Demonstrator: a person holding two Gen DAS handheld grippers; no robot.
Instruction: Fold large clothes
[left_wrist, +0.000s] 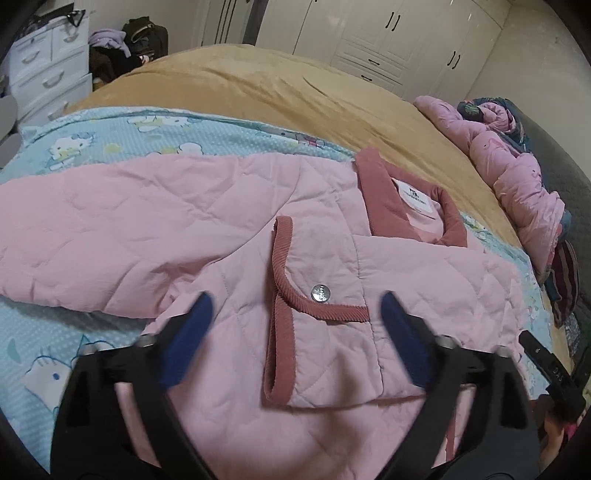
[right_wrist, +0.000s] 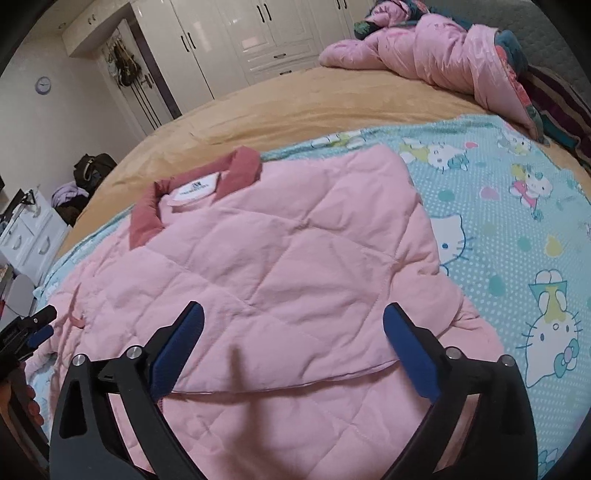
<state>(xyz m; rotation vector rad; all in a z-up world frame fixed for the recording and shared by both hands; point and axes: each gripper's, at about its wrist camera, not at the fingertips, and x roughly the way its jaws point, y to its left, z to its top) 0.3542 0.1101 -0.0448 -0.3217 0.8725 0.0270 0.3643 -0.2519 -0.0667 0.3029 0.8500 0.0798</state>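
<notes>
A pink quilted jacket (left_wrist: 207, 236) with a dark rose collar (left_wrist: 384, 199) and a white label lies spread on the bed. A rose-trimmed pocket flap (left_wrist: 317, 321) with a silver snap is folded over its middle. My left gripper (left_wrist: 295, 314) hovers just above that flap, open, nothing between its blue pads. In the right wrist view the jacket (right_wrist: 280, 266) shows its folded right side, collar (right_wrist: 236, 170) at the far end. My right gripper (right_wrist: 293, 325) stands open over the lower fold, holding nothing. The left gripper (right_wrist: 33, 328) shows at that view's left edge.
A light blue cartoon-cat sheet (right_wrist: 517, 229) lies under the jacket, over a tan bedspread (left_wrist: 280, 88). A crumpled pink puffer coat (right_wrist: 443, 59) lies at the bed's far side. White wardrobes (right_wrist: 236, 37), a white drawer unit (left_wrist: 48, 74) and a clothes pile stand beyond the bed.
</notes>
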